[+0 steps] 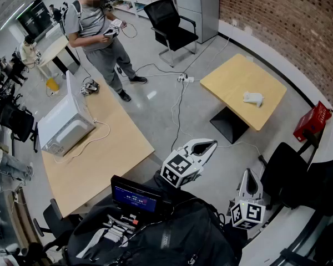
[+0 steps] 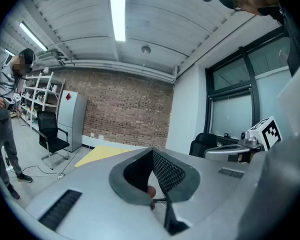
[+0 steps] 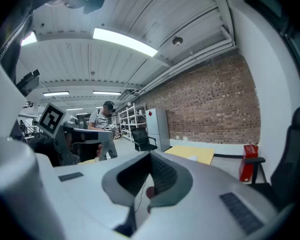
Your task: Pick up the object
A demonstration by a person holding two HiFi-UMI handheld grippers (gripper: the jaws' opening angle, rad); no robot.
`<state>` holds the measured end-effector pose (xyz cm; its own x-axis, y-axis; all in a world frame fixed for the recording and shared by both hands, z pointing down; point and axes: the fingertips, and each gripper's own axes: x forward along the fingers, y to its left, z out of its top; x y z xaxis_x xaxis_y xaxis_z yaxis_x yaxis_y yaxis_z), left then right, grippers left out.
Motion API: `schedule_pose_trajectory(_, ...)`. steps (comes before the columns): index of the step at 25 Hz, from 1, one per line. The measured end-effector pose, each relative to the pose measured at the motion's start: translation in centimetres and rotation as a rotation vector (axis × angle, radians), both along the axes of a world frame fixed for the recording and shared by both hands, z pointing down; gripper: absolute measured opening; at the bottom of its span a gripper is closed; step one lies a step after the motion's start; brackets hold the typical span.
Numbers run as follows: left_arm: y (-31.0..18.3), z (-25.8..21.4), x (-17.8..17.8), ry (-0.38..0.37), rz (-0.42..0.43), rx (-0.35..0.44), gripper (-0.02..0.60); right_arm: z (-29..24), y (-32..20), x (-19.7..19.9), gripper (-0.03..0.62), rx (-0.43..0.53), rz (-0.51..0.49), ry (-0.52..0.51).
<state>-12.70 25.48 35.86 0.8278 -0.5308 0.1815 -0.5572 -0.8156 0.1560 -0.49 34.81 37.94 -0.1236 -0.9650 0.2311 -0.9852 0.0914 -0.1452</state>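
Black bag [image 1: 172,237] with a small lit screen [image 1: 136,195] fills the lower head view. Left gripper [image 1: 212,143] is held above it, fingers clenched together, nothing between them. Right gripper [image 1: 248,175] is beside it, lower and to the right, fingers likewise clenched and empty. Both point toward a small yellow desk [image 1: 233,76] across open floor. White object [image 1: 253,98] lies on that desk near its right edge, well apart from both grippers and untouched. Second, larger desk [image 1: 100,154] at left carries a white microwave [image 1: 66,123]. One person [image 1: 94,26] stands beyond it, near a black chair [image 1: 169,24].
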Motion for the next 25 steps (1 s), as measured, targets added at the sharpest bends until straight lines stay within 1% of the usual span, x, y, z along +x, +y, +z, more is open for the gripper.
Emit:
schedule_pose_trajectory(3, -0.3, 0.0, 0.4, 0.004, -0.011, 0.010, 0.000, 0.2, -0.8, 0.3, 0.003, 0.007, -0.023, 0.001)
schedule_pose_trajectory(6, -0.4, 0.1, 0.3, -0.008, -0.027, 0.022, 0.000, 0.5, -1.1, -0.1, 0.003, 0.007, -0.045, 0.005)
schedule_pose_trajectory(11, -0.3, 0.4, 0.3, -0.025, -0.052, 0.027, 0.000, 0.9, -1.4, -0.2, 0.003, 0.008, -0.075, -0.021)
schedule_pose_trajectory(14, 0.0, 1.3, 0.6, -0.087, -0.103, 0.071, 0.000, 1.7, -0.6, -0.2, 0.003, -0.011, -0.100, -0.029)
schedule_pose_trajectory(16, 0.2, 1.5, 1.2, -0.104, -0.122, 0.097, 0.000, 1.6, -0.3, -0.4, 0.003, -0.008, -0.122, -0.026)
schedule_pose_trajectory(18, 0.4, 1.6, 2.1, -0.094, -0.118, 0.100, 0.000, 1.2, -0.1, -0.8, 0.003, 0.004, -0.141, -0.025)
schedule_pose_trajectory(21, 0.7, 2.1, 3.2, -0.108, -0.088, 0.105, 0.000, 1.2, -0.1, -1.5, 0.003, 0.004, -0.157, -0.025)
schedule_pose_trajectory(25, 0.9, 3.0, 4.6, -0.115, -0.044, 0.097, 0.000, 1.8, -0.6, -2.6, 0.003, -0.023, -0.176, 0.047)
